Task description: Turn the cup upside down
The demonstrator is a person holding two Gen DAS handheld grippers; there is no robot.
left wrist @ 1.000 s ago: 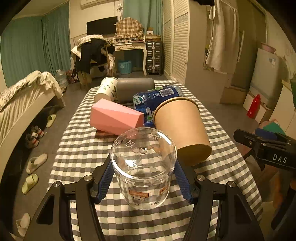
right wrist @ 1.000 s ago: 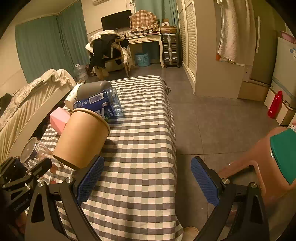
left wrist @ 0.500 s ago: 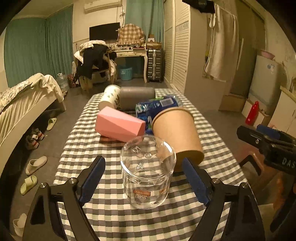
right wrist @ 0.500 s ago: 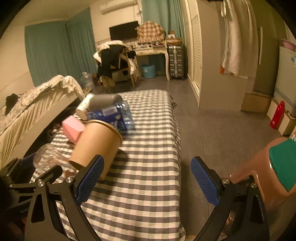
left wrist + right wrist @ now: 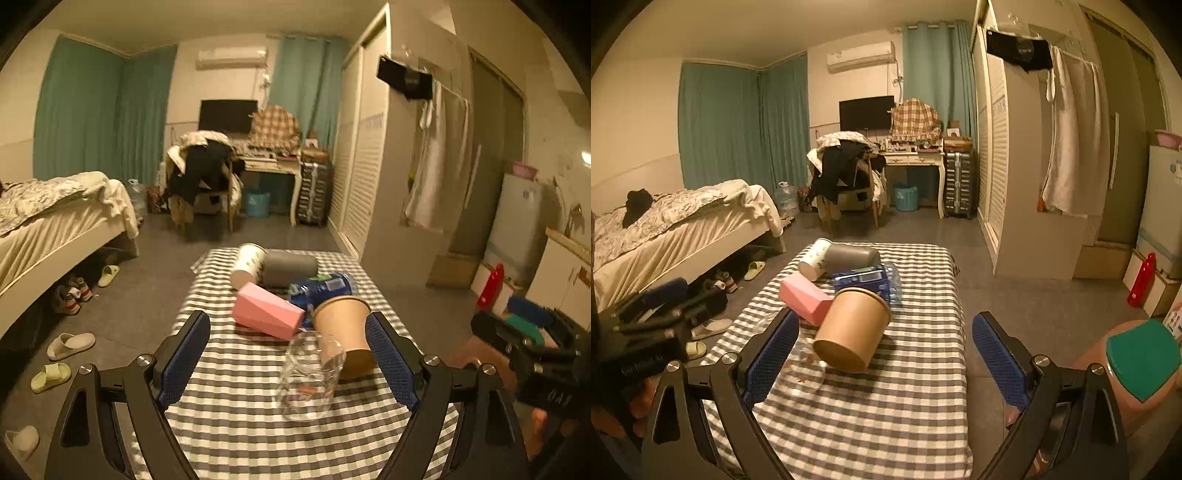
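Glass cup (image 5: 309, 374) whole from left wrist, half-hidden (image 5: 801, 365) from right.

Dim warm light, fisheye-bent edges, slight blur

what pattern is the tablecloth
Grey-and-white checks on the tablecloth, clearest in the right wrist view.

Clear glass cup (image 5: 309, 374), tilted, on checked tablecloth
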